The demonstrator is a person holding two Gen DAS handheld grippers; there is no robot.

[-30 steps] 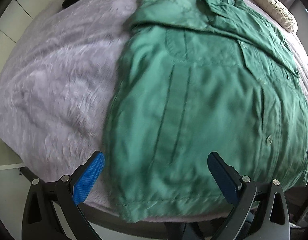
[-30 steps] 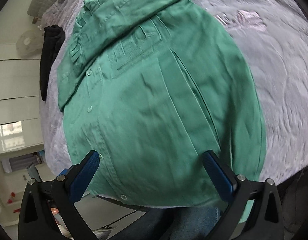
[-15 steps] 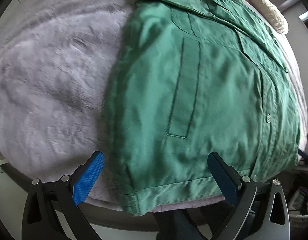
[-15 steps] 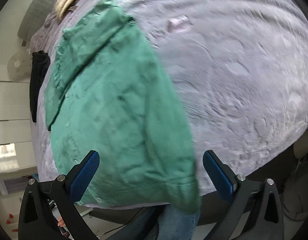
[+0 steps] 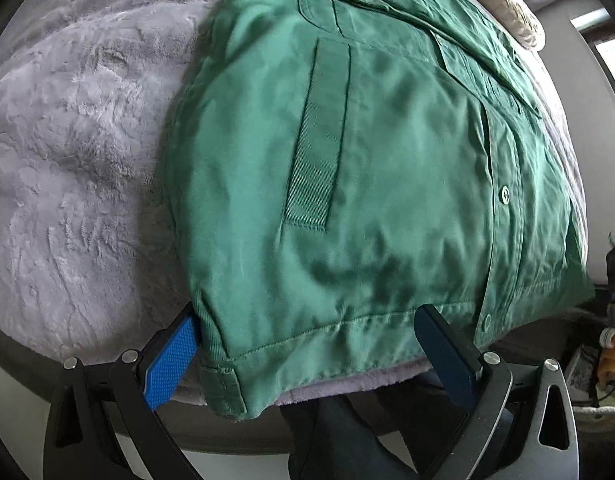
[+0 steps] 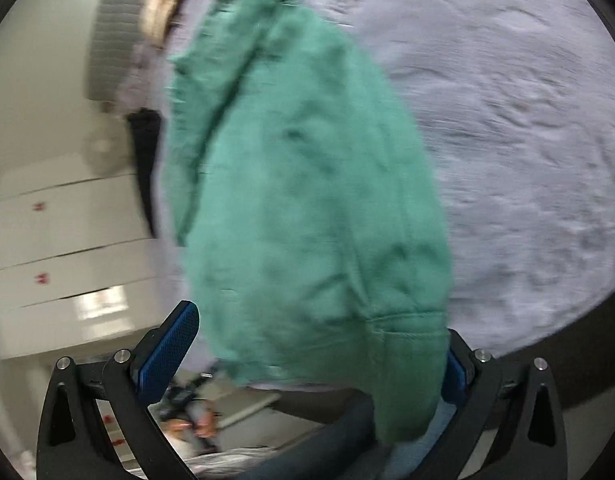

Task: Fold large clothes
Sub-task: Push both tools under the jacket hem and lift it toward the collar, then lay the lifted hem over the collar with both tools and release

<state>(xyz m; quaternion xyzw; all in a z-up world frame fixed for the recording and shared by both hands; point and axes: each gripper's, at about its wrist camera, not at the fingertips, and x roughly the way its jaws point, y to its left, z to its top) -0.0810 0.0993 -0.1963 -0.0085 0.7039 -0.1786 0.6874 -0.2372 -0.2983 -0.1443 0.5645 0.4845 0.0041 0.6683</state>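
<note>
Okay, green shirt [image 5: 387, 168] lies flat along the bed's [image 5: 67, 160] near edge, hem hanging over. My left gripper [image 5: 307, 344] and right gripper [image 6: 319, 344] both gape wide around the hem corners, gripping nothing. I'd say pinch both corners square before lifting, so the fold lands even; right view is blurred.

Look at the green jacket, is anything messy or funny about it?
A little. The green jacket lies mostly flat on the fuzzy grey blanket, but its bottom hem corner droops over the bed's edge. Nothing looks torn or spilled.
</note>
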